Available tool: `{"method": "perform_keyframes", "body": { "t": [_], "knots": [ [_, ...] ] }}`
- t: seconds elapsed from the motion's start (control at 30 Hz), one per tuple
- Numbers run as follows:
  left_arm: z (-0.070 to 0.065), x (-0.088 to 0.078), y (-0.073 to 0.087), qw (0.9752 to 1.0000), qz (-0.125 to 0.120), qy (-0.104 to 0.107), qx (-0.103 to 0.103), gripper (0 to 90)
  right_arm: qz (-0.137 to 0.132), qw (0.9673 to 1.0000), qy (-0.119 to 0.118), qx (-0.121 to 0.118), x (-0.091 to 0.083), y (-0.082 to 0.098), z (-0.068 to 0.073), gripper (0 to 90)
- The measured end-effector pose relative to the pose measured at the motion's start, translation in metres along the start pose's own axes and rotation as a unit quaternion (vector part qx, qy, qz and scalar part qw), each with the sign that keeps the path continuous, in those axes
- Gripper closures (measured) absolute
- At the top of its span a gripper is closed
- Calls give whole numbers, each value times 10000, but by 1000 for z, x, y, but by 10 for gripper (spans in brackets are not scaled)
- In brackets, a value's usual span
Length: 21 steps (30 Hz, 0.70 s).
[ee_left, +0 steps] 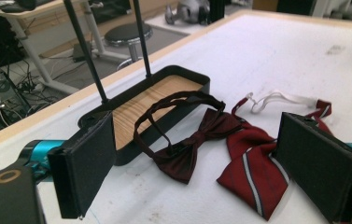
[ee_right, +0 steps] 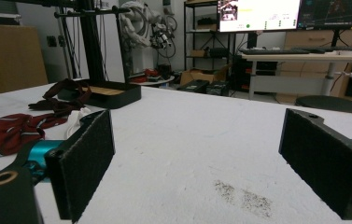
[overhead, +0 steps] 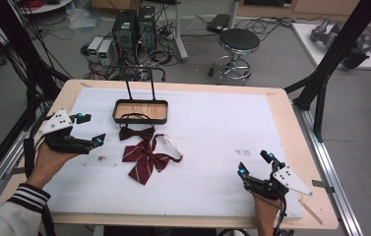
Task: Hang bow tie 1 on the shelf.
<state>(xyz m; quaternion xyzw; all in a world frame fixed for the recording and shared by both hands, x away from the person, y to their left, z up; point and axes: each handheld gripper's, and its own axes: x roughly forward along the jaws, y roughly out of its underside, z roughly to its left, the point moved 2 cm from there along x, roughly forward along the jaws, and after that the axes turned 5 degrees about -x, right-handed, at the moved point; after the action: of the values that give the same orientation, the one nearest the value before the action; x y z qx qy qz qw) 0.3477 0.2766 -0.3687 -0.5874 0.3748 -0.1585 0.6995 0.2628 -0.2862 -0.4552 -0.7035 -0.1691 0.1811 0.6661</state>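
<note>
Left gripper [overhead: 90, 130] gapes wide, empty, near the bow ties; right gripper [overhead: 256, 163] likewise, well apart; the tray [overhead: 141, 118] stands behind; the dark bow tie [ee_left: 197, 140] lies against its front wall, long axis along that wall, strap [ee_left: 164, 105] looped over the rim; grabbing the strap could drag the striped tie [ee_left: 253, 163] touching it.

You have two bow ties just in front of one black tray [overhead: 140, 118]: one dark maroon bow tie [overhead: 136, 132] touching its near rim, one striped red bow tie [overhead: 146, 160] nearer you
</note>
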Motion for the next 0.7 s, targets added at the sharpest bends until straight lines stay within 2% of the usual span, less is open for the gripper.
{"method": "perform_keyframes", "body": {
  "t": [0.27,0.43,0.57,0.63,0.67,0.7],
  "knots": [
    [3,13,-11,9994,279,162,105,133,-10,10000,-4,1,0,0,0,96],
    [5,31,-17,9974,628,260,249,133,-13,10000,-3,3,0,0,0,96],
    [3,40,-21,9962,747,328,304,136,-14,10000,-7,7,0,0,0,96],
    [2,45,-22,9954,805,426,310,160,-17,10000,-16,17,0,0,0,96],
    [2,48,-24,9942,886,491,372,174,-17,10000,-16,16,0,0,0,96],
    [2,48,-24,9942,886,491,372,179,-17,10000,-16,21,0,0,0,96]
  ]
}}
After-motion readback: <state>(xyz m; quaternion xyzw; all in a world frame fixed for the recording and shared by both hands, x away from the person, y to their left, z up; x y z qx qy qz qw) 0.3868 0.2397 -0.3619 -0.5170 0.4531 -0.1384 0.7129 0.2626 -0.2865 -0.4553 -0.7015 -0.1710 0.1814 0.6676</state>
